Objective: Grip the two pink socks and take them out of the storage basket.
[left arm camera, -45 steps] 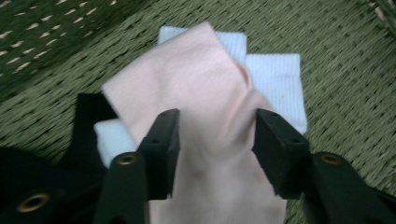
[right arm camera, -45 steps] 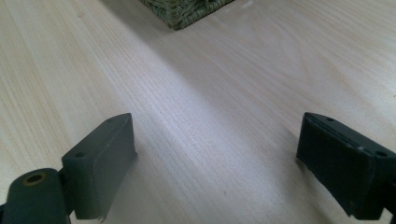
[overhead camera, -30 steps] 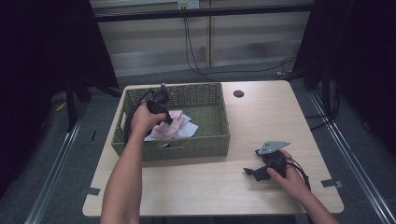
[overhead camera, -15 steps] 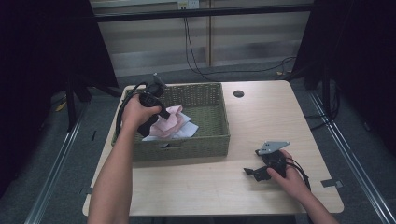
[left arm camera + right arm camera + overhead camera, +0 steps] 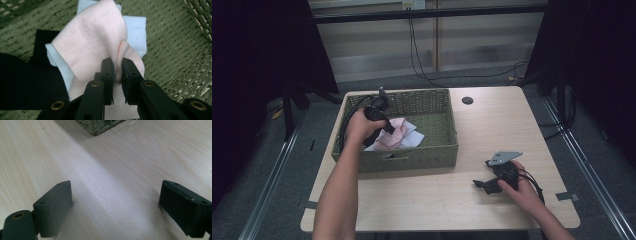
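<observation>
In the green woven basket (image 5: pixel 453 125), my left gripper (image 5: pixel 390 130) points down onto a pile of cloths. In the left gripper view its jaws (image 5: pixel 118 66) pinch a raised fold of the pink cloth (image 5: pixel 92 37) and have just been opening slightly, with the fold still between them. Under the pink cloth (image 5: pixel 398 131) lie a pale blue-white cloth (image 5: pixel 136 30) and a black cloth (image 5: pixel 25 80). My right gripper (image 5: pixel 478 184) rests on the wooden table at the front right. Its jaws (image 5: pixel 116 195) stand wide open with bare tabletop (image 5: pixel 112 165) between them.
The basket stands on the table's left half, and one of its corners (image 5: pixel 100 126) shows ahead of the right gripper. A round cable hole (image 5: pixel 467 100) sits at the table's far edge. Bare table (image 5: pixel 422 195) lies in front of the basket. Cables run across the floor behind.
My left hand shifted slightly left over the basket and came back, still on the pink cloth. The right hand and its gripper have not moved.
</observation>
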`<act>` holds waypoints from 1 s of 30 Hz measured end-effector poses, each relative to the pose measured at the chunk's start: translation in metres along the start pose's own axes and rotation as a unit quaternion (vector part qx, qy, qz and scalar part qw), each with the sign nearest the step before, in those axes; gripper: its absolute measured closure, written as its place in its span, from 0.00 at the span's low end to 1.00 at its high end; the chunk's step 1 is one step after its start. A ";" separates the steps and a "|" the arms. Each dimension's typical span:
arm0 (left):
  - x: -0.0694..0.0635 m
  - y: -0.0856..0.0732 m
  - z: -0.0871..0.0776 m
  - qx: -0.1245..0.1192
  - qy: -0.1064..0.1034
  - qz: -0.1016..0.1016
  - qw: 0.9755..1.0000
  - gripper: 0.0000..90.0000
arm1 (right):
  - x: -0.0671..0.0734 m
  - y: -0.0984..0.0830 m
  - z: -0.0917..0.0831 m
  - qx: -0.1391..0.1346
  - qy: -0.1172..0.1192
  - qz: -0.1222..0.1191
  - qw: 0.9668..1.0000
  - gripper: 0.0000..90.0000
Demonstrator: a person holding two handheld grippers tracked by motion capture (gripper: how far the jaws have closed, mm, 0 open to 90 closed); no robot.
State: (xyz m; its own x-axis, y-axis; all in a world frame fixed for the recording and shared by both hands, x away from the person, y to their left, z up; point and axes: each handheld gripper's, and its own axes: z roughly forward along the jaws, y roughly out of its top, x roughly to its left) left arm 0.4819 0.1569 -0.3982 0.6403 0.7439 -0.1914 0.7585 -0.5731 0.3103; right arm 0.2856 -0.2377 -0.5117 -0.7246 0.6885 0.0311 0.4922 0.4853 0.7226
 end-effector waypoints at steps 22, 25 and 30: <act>0.000 -0.001 0.010 0.019 -0.011 -0.008 1.000 1.00 | 0.000 0.000 0.000 0.000 0.000 -0.001 1.000 0.12; -0.001 0.001 -0.001 0.017 -0.014 -0.011 1.000 1.00 | 0.000 0.000 0.000 0.000 0.000 0.000 1.000 0.12; 0.000 0.002 0.004 -0.005 -0.019 0.000 1.000 0.88 | 0.000 0.000 0.000 0.000 0.000 0.000 1.000 0.12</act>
State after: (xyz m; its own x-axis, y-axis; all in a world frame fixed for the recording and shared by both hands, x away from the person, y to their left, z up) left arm 0.4834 0.1545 -0.4010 0.6441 0.7304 -0.2273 0.7580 -0.5692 0.3185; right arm 0.2856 -0.2377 -0.5117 -0.7244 0.6886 0.0315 0.4925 0.4850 0.7226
